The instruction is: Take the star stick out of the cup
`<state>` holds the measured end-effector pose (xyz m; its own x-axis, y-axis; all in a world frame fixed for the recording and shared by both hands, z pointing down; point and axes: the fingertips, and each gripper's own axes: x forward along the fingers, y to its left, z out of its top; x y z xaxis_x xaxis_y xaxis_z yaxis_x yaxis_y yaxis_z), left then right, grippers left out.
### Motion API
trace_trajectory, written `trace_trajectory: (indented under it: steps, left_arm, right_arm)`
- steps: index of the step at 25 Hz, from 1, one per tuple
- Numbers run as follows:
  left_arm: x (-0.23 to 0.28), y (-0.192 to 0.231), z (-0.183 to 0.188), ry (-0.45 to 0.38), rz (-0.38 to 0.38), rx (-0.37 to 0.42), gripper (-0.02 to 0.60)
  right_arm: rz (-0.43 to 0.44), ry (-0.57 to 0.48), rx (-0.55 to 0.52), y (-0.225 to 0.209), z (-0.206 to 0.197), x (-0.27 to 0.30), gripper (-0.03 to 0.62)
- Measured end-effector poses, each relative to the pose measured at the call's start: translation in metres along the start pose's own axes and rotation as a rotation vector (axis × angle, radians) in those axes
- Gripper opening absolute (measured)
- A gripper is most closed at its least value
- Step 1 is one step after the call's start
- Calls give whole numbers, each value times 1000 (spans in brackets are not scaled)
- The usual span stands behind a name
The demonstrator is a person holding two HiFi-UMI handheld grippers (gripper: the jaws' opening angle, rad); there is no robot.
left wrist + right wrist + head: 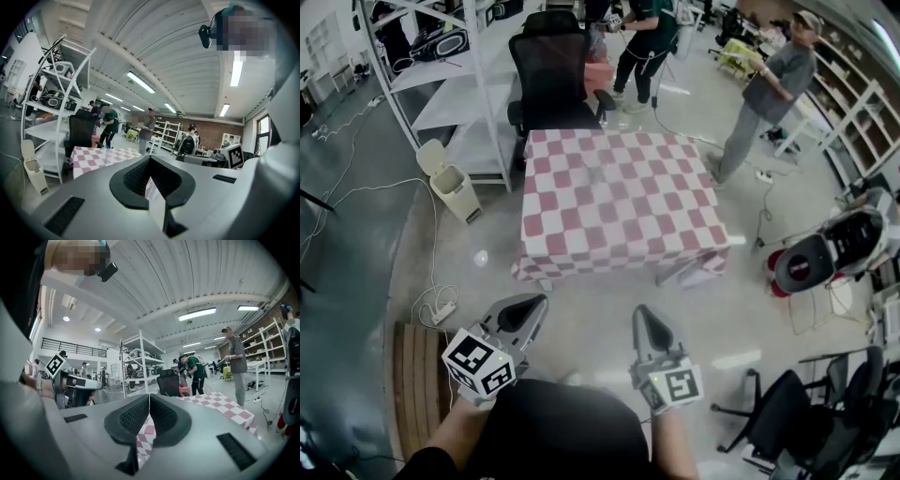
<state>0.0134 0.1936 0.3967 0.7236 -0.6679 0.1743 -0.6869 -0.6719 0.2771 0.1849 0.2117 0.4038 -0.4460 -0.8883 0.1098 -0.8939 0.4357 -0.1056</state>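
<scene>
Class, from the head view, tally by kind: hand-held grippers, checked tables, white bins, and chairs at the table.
Hand-held grippers: 2, left and right
Checked table: 1
White bin: 1
Chair at the table: 1
Total: 5

No lettering, brand name or number can be read anywhere. The only printed signs are black-and-white square coded patterns. They stand on the faces of the white marker cube (478,364) at the rear of the left gripper (523,314), and on the second white marker cube (675,384) at the rear of the right gripper (649,323). The left gripper view shows one such pattern (236,155) off to the right of its jaws. The right gripper view shows another (55,364) off to the left of its jaws.
</scene>
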Motion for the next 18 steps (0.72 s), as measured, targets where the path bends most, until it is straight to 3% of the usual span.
trace_trajectory:
  steps: [9, 18]
  left_arm:
    - [33, 13, -7, 22, 4, -8, 40]
    - [78, 78, 8, 26, -15, -10, 40]
  right_arm:
    - [-14, 11, 23, -26, -3, 15, 20]
    - [-45, 86, 9, -52, -16, 81, 20]
